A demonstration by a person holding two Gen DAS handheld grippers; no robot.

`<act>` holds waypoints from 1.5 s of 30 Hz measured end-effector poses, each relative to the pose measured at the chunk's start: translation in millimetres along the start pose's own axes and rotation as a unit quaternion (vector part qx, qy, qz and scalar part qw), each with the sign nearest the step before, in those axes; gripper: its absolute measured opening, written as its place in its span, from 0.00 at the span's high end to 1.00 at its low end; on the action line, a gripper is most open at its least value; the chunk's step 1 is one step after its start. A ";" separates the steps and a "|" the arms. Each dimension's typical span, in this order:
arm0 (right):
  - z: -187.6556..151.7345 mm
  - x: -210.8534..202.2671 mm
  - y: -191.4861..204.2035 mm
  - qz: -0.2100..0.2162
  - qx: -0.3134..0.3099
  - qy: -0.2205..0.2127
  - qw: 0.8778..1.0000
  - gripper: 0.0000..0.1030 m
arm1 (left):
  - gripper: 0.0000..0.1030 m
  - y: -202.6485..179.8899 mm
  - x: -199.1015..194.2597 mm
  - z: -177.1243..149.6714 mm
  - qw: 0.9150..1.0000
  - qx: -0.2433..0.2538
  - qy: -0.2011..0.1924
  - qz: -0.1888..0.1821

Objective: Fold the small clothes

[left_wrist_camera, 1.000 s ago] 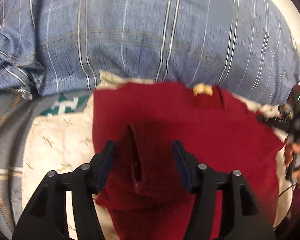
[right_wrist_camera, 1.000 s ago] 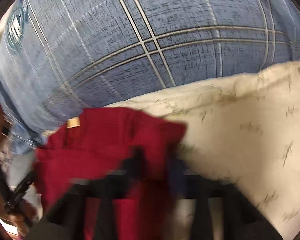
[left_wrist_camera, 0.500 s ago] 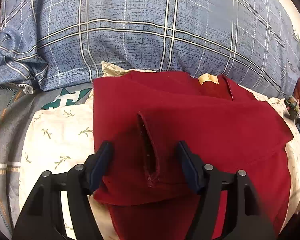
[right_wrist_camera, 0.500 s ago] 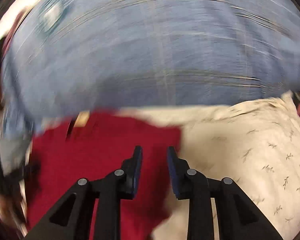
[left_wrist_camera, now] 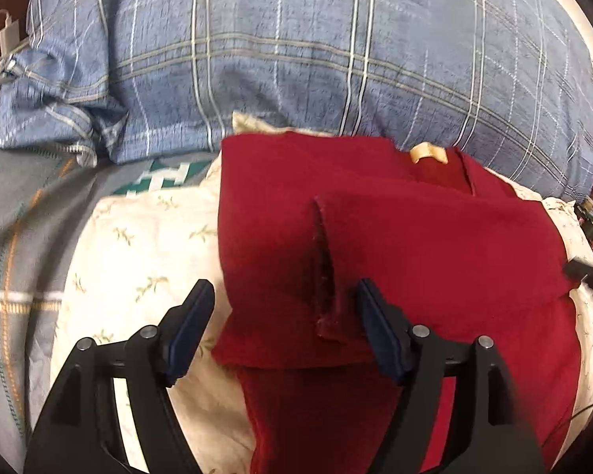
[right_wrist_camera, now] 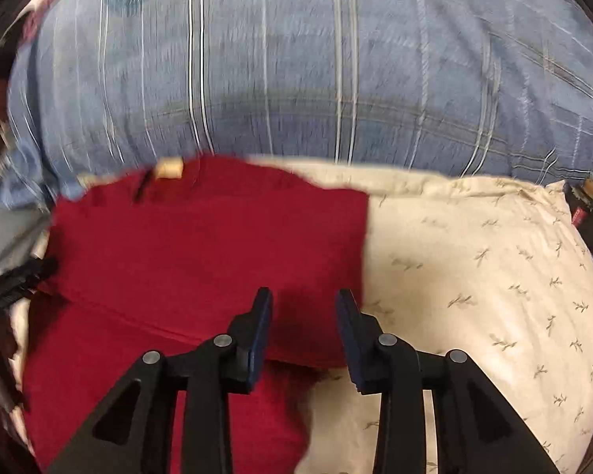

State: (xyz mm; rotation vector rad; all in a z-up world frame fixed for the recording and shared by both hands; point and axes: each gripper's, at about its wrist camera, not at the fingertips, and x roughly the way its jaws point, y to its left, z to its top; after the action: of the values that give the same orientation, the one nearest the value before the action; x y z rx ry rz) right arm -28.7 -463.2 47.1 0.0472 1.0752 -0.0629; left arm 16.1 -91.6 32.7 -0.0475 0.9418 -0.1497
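A dark red garment [left_wrist_camera: 415, 245] with a tan neck label [left_wrist_camera: 427, 154] lies folded on a cream leaf-print pillow [left_wrist_camera: 138, 260]. Both sides are turned in, and one flap edge [left_wrist_camera: 322, 268] runs down its middle. My left gripper [left_wrist_camera: 284, 328] hovers over the garment's lower left part. Its jaws are opening wide and the pads press on nothing. In the right wrist view my right gripper [right_wrist_camera: 304, 331] hangs above the red garment [right_wrist_camera: 201, 256] near its right edge. Those jaws are opening too, with nothing clamped between them.
A big blue plaid pillow [left_wrist_camera: 296, 59] [right_wrist_camera: 296, 79] rises right behind the garment. A grey quilt [left_wrist_camera: 27, 205] lies to the left, with a white charger [left_wrist_camera: 8, 33] beyond it. Bare cream pillow [right_wrist_camera: 494, 276] spreads to the right, up to some coloured packets [right_wrist_camera: 589, 213].
The right gripper was shut on the red cloth; it has let go and its jaws have parted. The turned-in side now lies flat. The left jaws have spread wider.
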 end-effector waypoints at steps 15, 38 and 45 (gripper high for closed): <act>46.3 35.3 37.1 -0.013 0.034 -0.007 0.999 0.54 | 0.29 -3.2 -41.6 -15.4 0.999 0.023 -0.023 0.026; -22.2 -20.1 -25.0 0.066 0.140 -0.036 0.987 0.38 | 0.27 19.8 -96.6 -103.4 0.999 -0.023 0.024 -0.023; -18.5 -12.6 -9.4 0.006 0.092 -0.028 0.995 0.75 | 0.26 22.2 -112.8 -125.8 0.999 -0.023 0.033 -0.028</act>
State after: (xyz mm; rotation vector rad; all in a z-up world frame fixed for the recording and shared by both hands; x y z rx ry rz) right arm -51.6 -471.0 49.3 0.2172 1.0100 -0.1527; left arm -148.4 -49.8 46.8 -0.1125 1.0113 -0.1813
